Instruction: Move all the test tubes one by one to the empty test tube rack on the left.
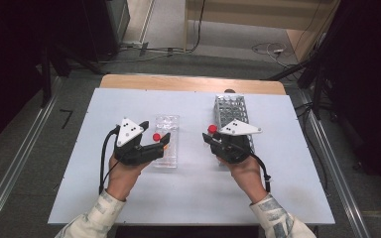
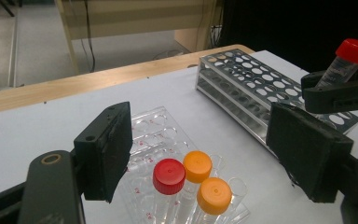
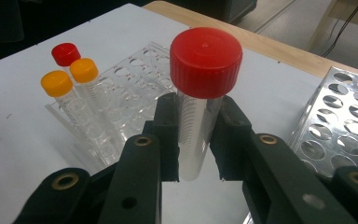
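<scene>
Left gripper [image 1: 164,140]: jaws spread wide and empty, left of centre in the high view, over the clear rack [image 1: 166,121].
Clear rack: holds three capped tubes [image 2: 168,176], one red, two orange.
Right gripper [image 1: 207,139]: right of centre, pinching a red-capped tube [image 3: 203,79] upright.
Metal rack [image 1: 231,110]: upper right, just beside that gripper.

Clear plastic tube [image 3: 193,135] with a red screw cap, printed graduation marks faint on its wall. Clear acrylic rack [image 2: 154,135] carries red markings beside its holes; in it, one red-capped tube [image 2: 168,176] and two orange-capped tubes [image 2: 197,166]. Perforated metal rack [image 2: 251,88]: silver-grey. Table mat [image 1: 193,193]: pale blue-white. Table edge [image 1: 188,83]: light wood. Gripper bodies [image 1: 139,151]: black, with white top plates.
</scene>
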